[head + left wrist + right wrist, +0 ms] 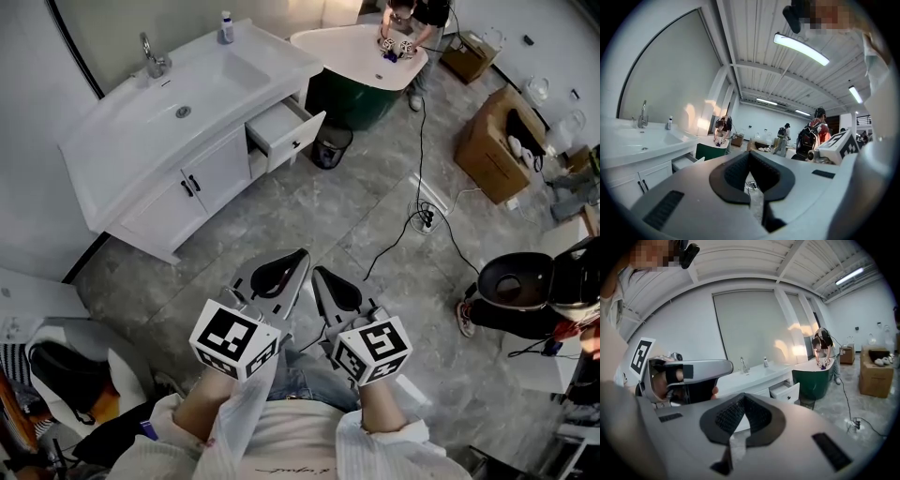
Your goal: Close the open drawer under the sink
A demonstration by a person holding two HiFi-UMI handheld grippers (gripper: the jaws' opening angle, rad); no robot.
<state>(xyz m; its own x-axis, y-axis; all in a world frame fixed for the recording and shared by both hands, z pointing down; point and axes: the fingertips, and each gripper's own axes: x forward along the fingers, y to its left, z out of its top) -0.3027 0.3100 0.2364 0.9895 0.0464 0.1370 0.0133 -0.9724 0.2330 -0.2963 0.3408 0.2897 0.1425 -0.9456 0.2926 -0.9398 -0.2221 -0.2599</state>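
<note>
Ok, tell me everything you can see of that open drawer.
The drawer is white and smooth like painted board, with a flat front and one small dark knob. It is pulled well out of the vanity, just under the sink top, at the end by the green tub. Its inside looks empty. A dark bin stands on the floor beyond its front. Nothing seems to touch it.

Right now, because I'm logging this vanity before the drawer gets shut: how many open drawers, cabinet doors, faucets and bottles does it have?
open drawer: 1
cabinet doors: 2
faucet: 1
bottle: 1
total: 5
</note>
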